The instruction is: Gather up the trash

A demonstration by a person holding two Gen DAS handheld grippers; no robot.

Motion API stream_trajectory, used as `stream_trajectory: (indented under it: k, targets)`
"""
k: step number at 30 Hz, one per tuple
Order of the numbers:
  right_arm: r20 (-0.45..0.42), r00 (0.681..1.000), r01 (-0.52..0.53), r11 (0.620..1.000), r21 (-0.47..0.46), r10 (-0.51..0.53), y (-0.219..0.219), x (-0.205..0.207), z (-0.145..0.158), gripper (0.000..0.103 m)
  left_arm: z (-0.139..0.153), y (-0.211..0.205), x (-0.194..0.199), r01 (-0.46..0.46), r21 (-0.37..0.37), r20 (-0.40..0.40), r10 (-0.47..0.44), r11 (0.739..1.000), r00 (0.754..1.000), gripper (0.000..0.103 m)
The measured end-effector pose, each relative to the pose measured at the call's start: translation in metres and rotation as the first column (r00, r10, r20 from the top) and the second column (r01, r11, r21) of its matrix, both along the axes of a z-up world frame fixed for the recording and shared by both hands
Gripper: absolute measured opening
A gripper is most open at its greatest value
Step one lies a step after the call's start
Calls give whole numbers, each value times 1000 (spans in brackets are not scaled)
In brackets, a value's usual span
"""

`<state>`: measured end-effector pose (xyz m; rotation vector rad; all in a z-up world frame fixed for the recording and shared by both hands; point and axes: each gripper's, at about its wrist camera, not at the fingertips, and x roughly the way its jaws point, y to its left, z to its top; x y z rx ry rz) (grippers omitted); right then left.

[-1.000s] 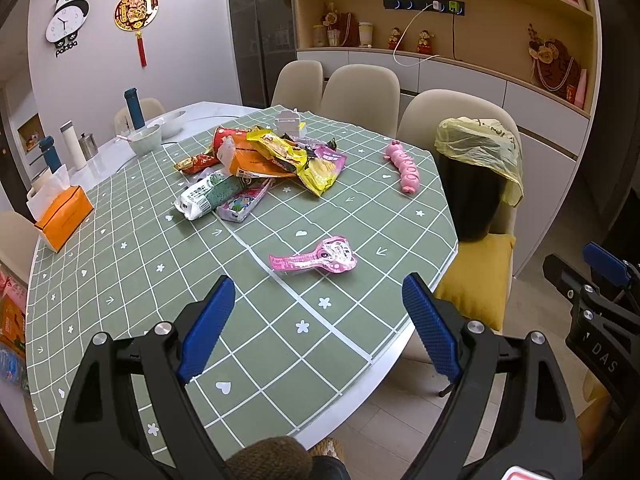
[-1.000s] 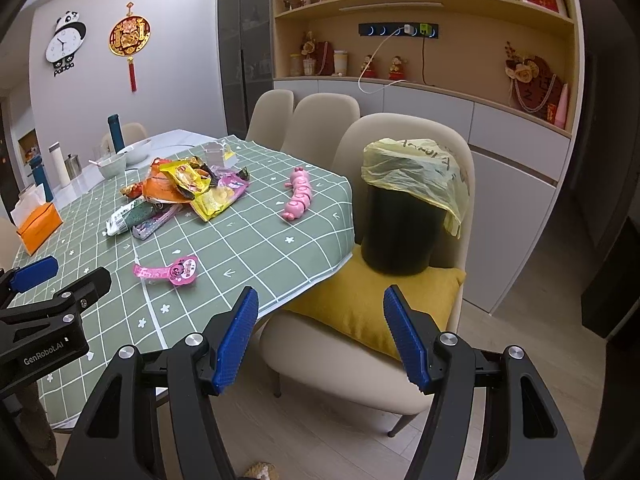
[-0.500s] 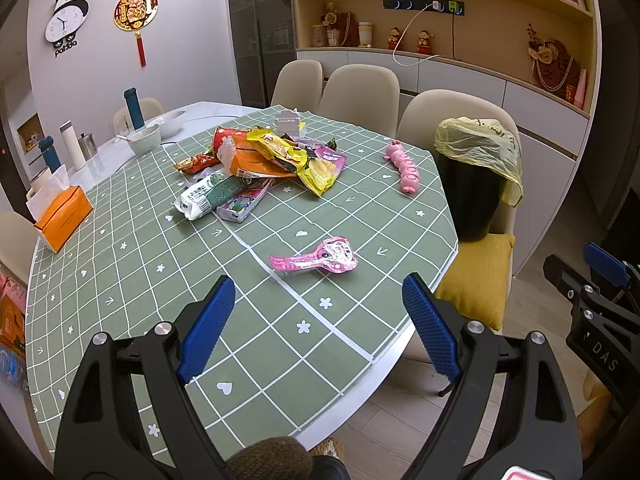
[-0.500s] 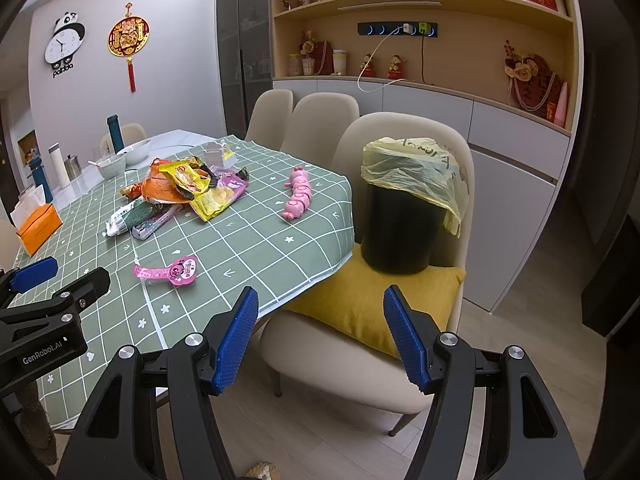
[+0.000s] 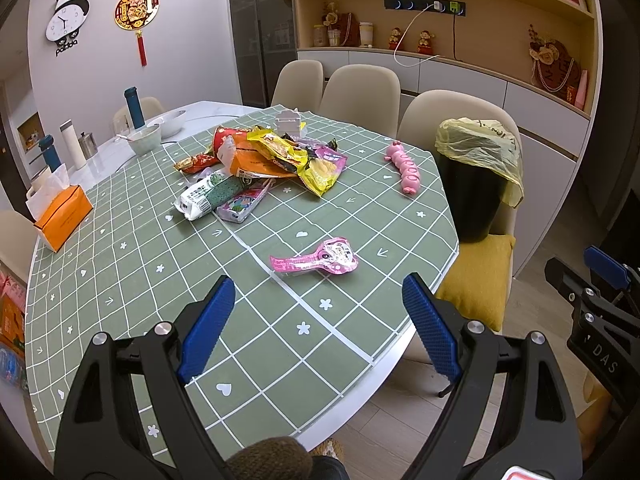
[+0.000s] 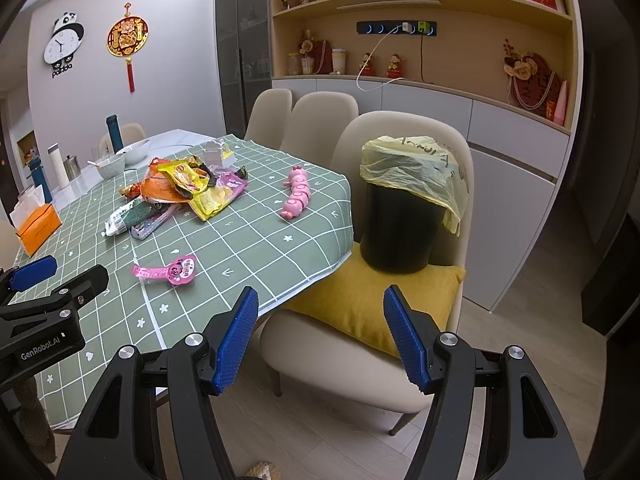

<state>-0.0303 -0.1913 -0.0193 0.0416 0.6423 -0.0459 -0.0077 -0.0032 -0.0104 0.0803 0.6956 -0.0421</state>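
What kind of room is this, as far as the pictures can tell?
Most likely a home dining room: a dining table under a green grid tablecloth, padded chairs around it, and built-in wall shelves with ornaments. Snack wrappers lie on the table; a lined bin stands on one chair.

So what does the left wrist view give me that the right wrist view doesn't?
Only the left wrist view shows the table's near rim and the full green cloth. Only the right wrist view shows the whole chair seat and yellow cushion under the black bin. Both show the pink wrapper, the wrapper pile, the pink caterpillar toy, and both sets of jaws open and empty.
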Motion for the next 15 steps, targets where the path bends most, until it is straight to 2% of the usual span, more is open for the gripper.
stream_trajectory:
  k: [15]
  targets:
    - [-5,1000,6,1000,1,-6,-2,2,-3,62,-1,-1,4,2,-3,-4,-2,1000,1000,82]
